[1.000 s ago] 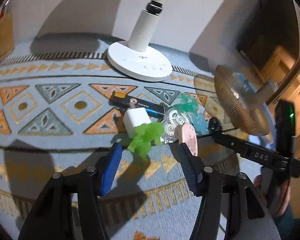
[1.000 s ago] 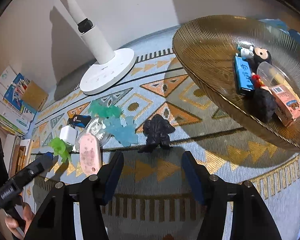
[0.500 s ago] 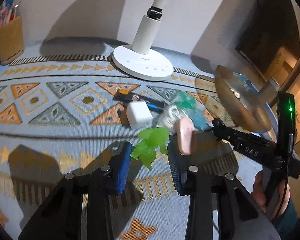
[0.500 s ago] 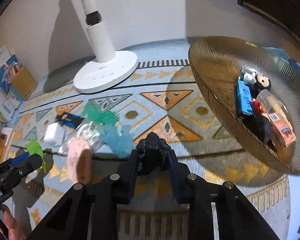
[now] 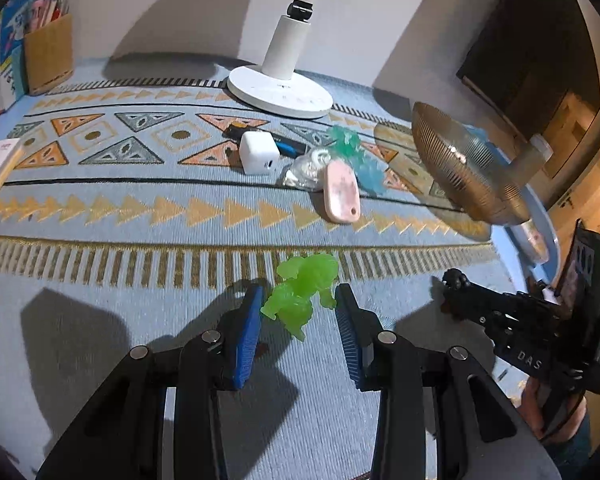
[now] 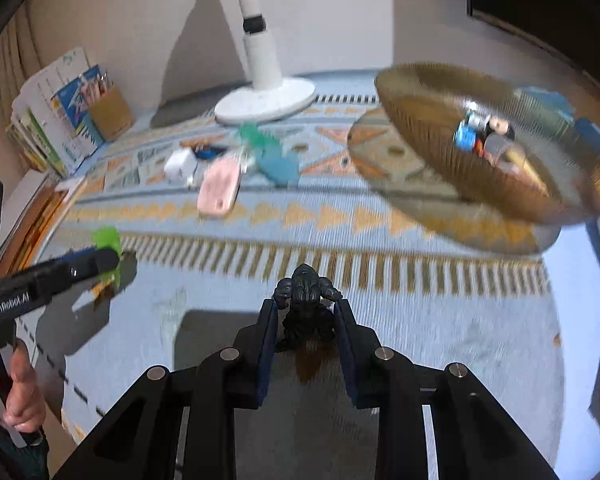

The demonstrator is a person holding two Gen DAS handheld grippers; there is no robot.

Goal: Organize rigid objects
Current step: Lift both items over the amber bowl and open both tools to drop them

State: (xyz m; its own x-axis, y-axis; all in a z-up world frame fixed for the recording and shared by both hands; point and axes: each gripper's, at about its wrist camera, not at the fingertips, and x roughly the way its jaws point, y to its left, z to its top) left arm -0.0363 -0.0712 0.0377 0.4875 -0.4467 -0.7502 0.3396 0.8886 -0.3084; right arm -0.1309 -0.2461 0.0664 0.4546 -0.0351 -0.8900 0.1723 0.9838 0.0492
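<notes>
Green translucent figure (image 5: pixel 304 292) sits pinched between the blue pads of my left hand-held gripper (image 5: pixel 298 320), lifted clear of the patterned cloth (image 5: pixel 140 272) near the desk's front edge. My right hand-held gripper (image 6: pixel 305 320) is clamped on a small black gorilla figure (image 6: pixel 306 300), also held above the cloth at the front. Both figures look hard and moulded, limbs sticking out past the pads, so I judge the grip holds them by the torso only. Further back, toward the middle of the desk, the pile waiting to be sorted lies close together: a pink oblong case (image 5: pixel 340 190), a white charger cube (image 5: pixel 258 152), a clear plastic piece (image 5: pixel 304 168), teal translucent figures (image 5: pixel 350 148) and a dark bar-shaped item (image 5: pixel 288 146) behind the cube. Toward the right edge stands the ribbed golden bowl (image 6: pixel 420 120), already carrying several small things, blurred in my right view. At the back stands the white lamp base (image 5: pixel 280 94), with a pen holder (image 5: pixel 48 54) in the back left corner. By my reckoning the sorting is partly done: two figures in hand, about five left.
</notes>
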